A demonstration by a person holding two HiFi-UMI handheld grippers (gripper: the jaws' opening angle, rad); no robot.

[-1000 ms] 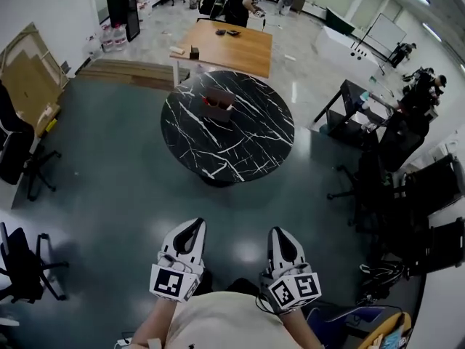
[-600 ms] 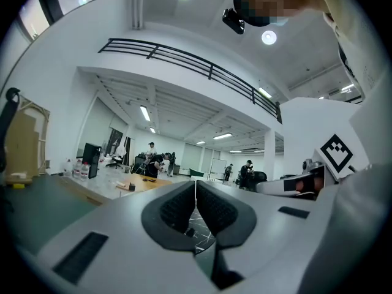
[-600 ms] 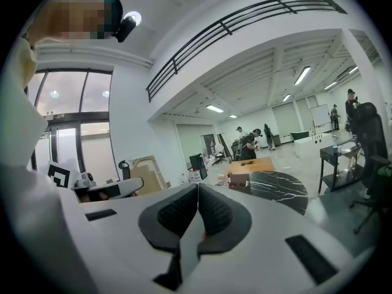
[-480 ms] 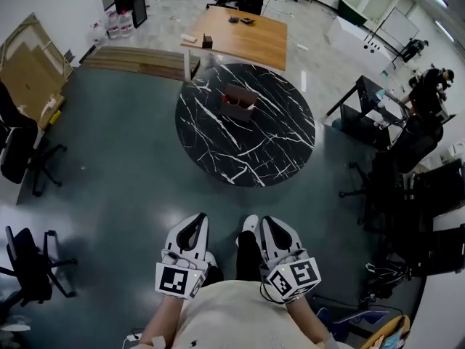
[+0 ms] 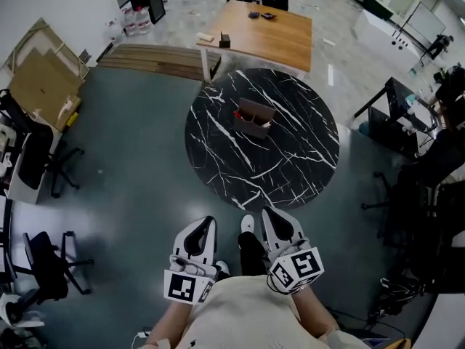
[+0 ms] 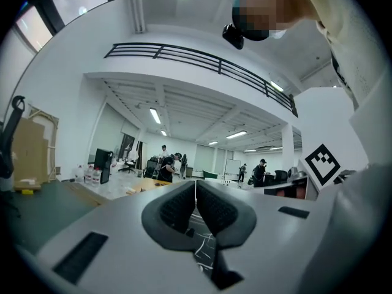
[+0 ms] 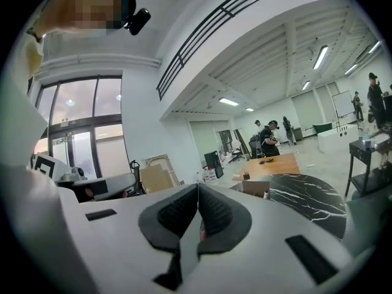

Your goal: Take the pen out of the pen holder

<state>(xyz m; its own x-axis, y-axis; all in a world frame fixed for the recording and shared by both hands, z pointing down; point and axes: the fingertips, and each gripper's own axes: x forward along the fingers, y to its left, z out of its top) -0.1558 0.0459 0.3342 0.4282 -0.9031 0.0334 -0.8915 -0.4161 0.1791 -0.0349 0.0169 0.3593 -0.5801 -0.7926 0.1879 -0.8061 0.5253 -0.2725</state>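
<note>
A brown cardboard pen holder (image 5: 254,118) stands near the middle of the round black marble table (image 5: 305,173); something red shows at its left end, and I cannot make out a pen. The same holder (image 7: 256,188) shows small in the right gripper view. Both grippers are held close to my body, well short of the table. My left gripper (image 5: 197,226) is shut with nothing in it, its jaws (image 6: 195,184) meeting. My right gripper (image 5: 280,219) is shut and empty too, jaws (image 7: 198,188) touching.
A wooden table (image 5: 265,35) stands beyond the marble one. Office chairs (image 5: 43,267) and stacked cardboard (image 5: 40,78) are at the left, dark desks and chairs (image 5: 414,158) at the right. My shoe (image 5: 248,225) shows between the grippers. People stand in the distance (image 6: 165,161).
The marble table and pen holder have come nearer and lower in the head view as I walk toward them. Both grippers stay shut and close to my body.
</note>
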